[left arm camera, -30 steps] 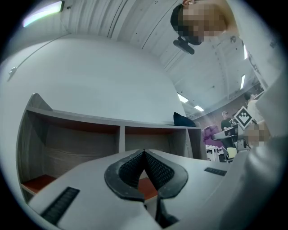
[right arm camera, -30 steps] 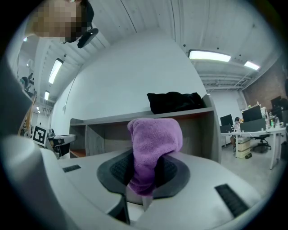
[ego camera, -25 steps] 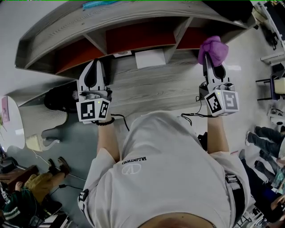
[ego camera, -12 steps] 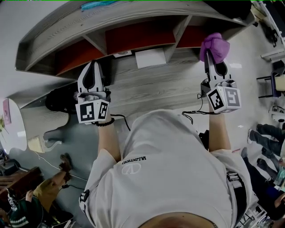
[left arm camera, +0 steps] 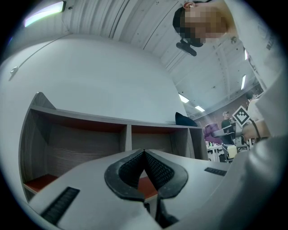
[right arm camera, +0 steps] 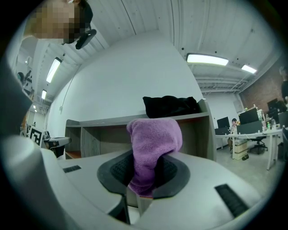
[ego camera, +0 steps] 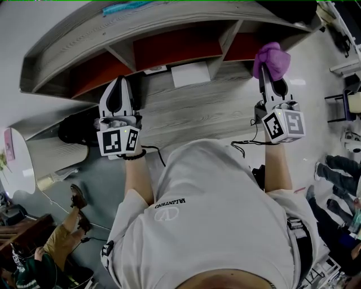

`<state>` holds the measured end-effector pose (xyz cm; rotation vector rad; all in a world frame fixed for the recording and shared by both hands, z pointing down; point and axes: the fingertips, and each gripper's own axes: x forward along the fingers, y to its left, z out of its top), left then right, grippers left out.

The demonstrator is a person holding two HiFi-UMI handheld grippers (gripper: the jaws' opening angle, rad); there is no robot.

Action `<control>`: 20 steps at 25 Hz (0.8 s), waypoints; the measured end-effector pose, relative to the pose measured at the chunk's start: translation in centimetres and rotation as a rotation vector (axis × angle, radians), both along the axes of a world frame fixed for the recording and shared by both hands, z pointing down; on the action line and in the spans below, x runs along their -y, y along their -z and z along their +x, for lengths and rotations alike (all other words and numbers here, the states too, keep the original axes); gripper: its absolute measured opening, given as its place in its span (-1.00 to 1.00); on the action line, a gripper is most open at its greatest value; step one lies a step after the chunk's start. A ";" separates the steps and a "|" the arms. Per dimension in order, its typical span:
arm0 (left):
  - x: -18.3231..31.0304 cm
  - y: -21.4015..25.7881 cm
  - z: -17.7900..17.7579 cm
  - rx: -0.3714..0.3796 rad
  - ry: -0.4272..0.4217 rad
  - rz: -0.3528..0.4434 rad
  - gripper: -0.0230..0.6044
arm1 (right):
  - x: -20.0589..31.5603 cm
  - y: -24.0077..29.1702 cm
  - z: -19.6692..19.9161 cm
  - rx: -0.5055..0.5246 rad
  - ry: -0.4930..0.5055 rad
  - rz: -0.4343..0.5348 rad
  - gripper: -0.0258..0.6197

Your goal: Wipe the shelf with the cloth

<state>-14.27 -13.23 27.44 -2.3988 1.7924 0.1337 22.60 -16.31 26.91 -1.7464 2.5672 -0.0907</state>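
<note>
The grey wooden shelf [ego camera: 169, 20] with red-backed compartments runs across the top of the head view. My right gripper [ego camera: 273, 72] is shut on a bunched purple cloth [ego camera: 271, 58], held in front of the rightmost compartment; whether it touches the wood I cannot tell. In the right gripper view the cloth [right arm camera: 153, 140] bulges up out of the right gripper [right arm camera: 146, 174], with the shelf [right arm camera: 103, 130] behind. My left gripper [ego camera: 119, 86] is shut and empty before the left compartment. The left gripper view shows the left gripper [left arm camera: 144, 156] with its jaws meeting, facing the shelf [left arm camera: 85, 139].
A white box [ego camera: 190, 73] sits on the desk board [ego camera: 214, 113] below the middle compartment. A black bag [right arm camera: 171, 106] lies on the shelf's top at the right, a teal item [ego camera: 125, 5] on top at the left. A black cable [ego camera: 153, 150] trails off the desk's front edge.
The right gripper with the cloth has edged slightly up and right toward the shelf. The left gripper has barely moved. A person at the lower left has walked.
</note>
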 end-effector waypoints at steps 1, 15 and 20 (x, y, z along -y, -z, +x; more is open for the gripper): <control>0.1 -0.1 0.0 0.000 -0.001 -0.002 -0.93 | 0.0 0.0 0.0 0.001 -0.003 -0.001 -0.68; 0.2 -0.4 -0.3 -0.006 -0.005 -0.006 -0.93 | 0.0 0.0 -0.4 0.001 -0.010 -0.006 -0.68; 0.2 -0.5 -0.5 -0.008 -0.003 -0.010 -0.93 | 0.1 0.1 -0.7 0.005 -0.007 -0.007 -0.68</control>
